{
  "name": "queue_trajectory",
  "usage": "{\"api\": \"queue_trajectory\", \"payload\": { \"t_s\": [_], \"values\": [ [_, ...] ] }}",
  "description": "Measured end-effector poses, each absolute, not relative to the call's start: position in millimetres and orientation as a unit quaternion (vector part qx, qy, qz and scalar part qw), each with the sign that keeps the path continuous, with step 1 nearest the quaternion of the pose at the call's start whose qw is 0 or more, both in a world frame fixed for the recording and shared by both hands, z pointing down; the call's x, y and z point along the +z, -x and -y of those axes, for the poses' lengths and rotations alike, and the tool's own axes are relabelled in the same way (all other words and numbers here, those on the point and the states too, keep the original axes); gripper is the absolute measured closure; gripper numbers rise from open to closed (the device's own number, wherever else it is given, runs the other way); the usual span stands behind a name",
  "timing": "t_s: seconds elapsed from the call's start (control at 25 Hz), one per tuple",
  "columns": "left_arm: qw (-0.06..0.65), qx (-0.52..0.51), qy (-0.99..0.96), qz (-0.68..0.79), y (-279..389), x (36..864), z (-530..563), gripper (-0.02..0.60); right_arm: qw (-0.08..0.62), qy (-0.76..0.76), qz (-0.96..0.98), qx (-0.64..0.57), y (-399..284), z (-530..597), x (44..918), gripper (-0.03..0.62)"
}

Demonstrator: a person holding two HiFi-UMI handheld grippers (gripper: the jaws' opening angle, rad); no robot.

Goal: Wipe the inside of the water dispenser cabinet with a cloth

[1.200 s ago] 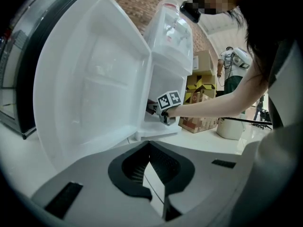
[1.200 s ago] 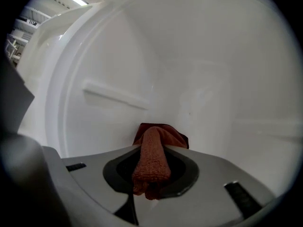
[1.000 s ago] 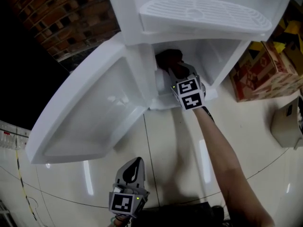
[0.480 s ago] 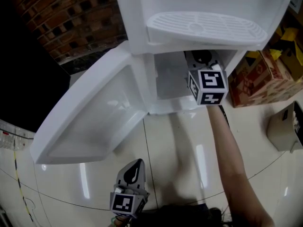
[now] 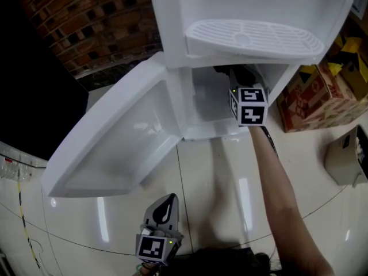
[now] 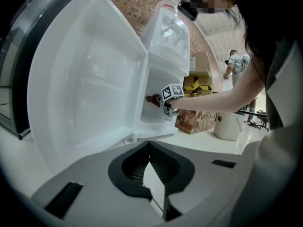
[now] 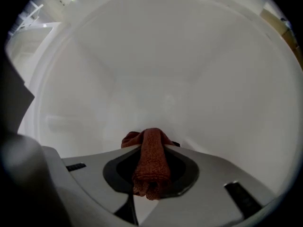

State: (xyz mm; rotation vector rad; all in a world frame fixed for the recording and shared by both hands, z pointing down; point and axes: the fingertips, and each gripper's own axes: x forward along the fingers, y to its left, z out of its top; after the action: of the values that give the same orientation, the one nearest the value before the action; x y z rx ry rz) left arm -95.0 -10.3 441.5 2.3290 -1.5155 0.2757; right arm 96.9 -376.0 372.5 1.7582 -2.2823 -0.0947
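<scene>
The white water dispenser [image 5: 253,4] stands with its lower cabinet [image 5: 210,105] open and the door [image 5: 123,134] swung out to the left. My right gripper [image 5: 238,76] reaches inside the cabinet, near its upper right, shut on a rust-red cloth [image 7: 150,162]. In the right gripper view the cloth is bunched between the jaws and faces the white inner wall [image 7: 161,65]. From the left gripper view the cloth [image 6: 153,100] shows as a small red spot inside the cabinet. My left gripper [image 5: 164,209] hangs low over the floor, shut and empty.
Cardboard boxes [image 5: 322,91] stand right of the dispenser, with a beige container [image 5: 348,154] further right. A brick wall [image 5: 86,22] lies behind the door. A drip tray [image 5: 253,36] juts out above the cabinet. Glossy floor tiles [image 5: 230,194] lie below.
My right gripper with the cloth moved from the cabinet's lower left up to its upper right, then a little deeper in. The left gripper stayed put.
</scene>
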Motion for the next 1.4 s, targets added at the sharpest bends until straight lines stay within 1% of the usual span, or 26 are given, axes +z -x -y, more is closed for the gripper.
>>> {"api": "queue_trajectory", "payload": {
  "t_s": [0.12,0.24,0.52,0.6,0.68,0.92,1.0,1.08,1.16,1.4],
  "values": [
    [0.179,0.094,-0.818,0.538,95.6,439.3,10.8,0.604,0.166,-0.604,0.78,0.007,-102.5,367.8,420.3,0.511],
    [0.181,0.091,-0.819,0.537,92.6,437.8,11.0,0.604,0.192,-0.595,0.78,0.022,-100.0,358.8,449.2,0.511],
    [0.179,0.097,-0.826,0.525,80.1,441.3,12.3,0.604,0.193,-0.581,0.79,0.03,-89.3,346.2,453.3,0.511],
    [0.177,0.094,-0.83,0.521,73.9,440.1,17.1,0.604,0.18,-0.574,0.799,0.015,-83.0,342.1,440.6,0.511],
    [0.17,0.091,-0.837,0.513,64.5,435.4,23.8,0.604,0.15,-0.563,0.812,0.0,-71.3,336.2,416.8,0.511],
    [0.122,0.088,-0.868,0.472,27.4,410.8,42.6,0.604,-0.019,-0.51,0.859,-0.024,-22.3,307.8,293.3,0.511],
    [0.117,0.084,-0.871,0.47,24.2,405.3,43.4,0.604,-0.052,-0.488,0.87,-0.039,-6.4,296.9,261.7,0.511],
    [0.113,0.088,-0.87,0.471,24.2,404.5,42.2,0.604,-0.061,-0.471,0.879,-0.051,6.3,291.5,248.4,0.511],
    [0.109,0.094,-0.87,0.472,25.0,405.8,40.6,0.604,-0.054,-0.465,0.882,-0.049,12.4,291.9,253.3,0.511],
    [0.106,0.093,-0.867,0.479,30.5,402.2,39.3,0.604,0.014,-0.461,0.887,0.009,16.6,296.5,322.8,0.511]
  ]
}}
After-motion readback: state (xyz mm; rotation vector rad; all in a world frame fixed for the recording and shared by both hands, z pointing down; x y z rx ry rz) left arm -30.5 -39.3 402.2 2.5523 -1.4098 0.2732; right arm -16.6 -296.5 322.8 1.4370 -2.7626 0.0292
